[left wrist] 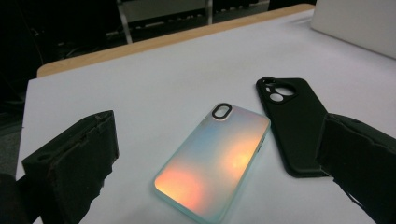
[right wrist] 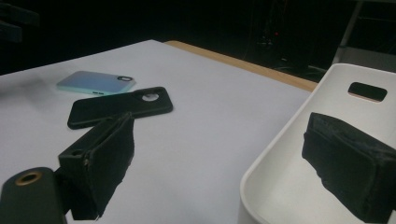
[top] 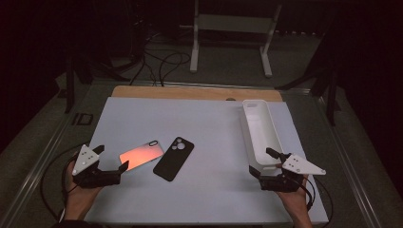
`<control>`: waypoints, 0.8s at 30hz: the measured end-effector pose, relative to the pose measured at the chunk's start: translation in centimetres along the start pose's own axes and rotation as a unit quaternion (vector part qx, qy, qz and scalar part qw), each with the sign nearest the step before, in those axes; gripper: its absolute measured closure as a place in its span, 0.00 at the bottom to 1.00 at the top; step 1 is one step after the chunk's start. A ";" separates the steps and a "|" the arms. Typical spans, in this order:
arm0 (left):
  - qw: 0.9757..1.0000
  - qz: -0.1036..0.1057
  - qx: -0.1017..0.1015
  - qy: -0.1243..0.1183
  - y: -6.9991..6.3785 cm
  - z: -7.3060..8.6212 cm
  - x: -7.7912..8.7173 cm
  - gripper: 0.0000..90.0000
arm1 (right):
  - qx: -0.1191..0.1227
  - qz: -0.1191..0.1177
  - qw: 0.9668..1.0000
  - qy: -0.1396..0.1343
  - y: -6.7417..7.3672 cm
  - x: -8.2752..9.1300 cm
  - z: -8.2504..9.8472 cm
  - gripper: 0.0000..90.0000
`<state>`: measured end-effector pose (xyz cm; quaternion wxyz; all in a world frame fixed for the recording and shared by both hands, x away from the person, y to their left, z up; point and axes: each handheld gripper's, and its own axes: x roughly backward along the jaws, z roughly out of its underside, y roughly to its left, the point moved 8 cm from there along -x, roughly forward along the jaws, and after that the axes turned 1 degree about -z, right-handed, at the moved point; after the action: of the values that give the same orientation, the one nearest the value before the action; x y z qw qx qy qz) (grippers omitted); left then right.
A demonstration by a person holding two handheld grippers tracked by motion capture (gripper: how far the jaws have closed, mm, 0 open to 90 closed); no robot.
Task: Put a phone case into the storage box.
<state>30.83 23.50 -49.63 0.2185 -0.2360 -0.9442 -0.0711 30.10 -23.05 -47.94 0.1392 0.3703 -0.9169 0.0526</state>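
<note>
The left gripper [top: 112, 159] sits at the near left of the table [top: 209, 123], held in a hand [top: 81, 197], its jaws spread wide and holding nothing. Just ahead of it lies an iridescent phone case [left wrist: 215, 161], flat with its back up, its long axis running diagonally away to the right and its camera opening at the far end. Just beside that, not touching, lies a black phone case [left wrist: 294, 123], also flat, tilted the same general way with its camera openings at the far end. That makes two cases.

The right gripper [top: 262, 161] is at the near right, jaws open and empty, straddling the near rim of one long white bin [right wrist: 289, 154]: one jaw inside, one outside. The bin's long axis runs away from the person, with a handle slot in its far wall.
</note>
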 end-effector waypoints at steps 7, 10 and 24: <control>1.000 0.007 -0.006 0.024 0.4 0.1 -1.2 0.00 | 0.000 0.001 1.000 -0.001 -0.1 0.1 -0.1 0.10; 0.999 0.009 -0.008 0.032 0.6 0.2 -1.8 0.00 | 0.000 0.002 1.000 -0.002 -0.3 0.2 -0.1 0.10; 0.998 0.017 -0.007 0.065 1.4 0.7 -4.3 0.00 | 0.001 0.002 1.000 -0.001 -0.3 0.1 -0.1 0.10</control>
<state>34.60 23.11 -52.15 0.2791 -0.2485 -0.9233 -0.0890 30.23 -23.31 -47.77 0.1376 0.3691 -0.9176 0.0533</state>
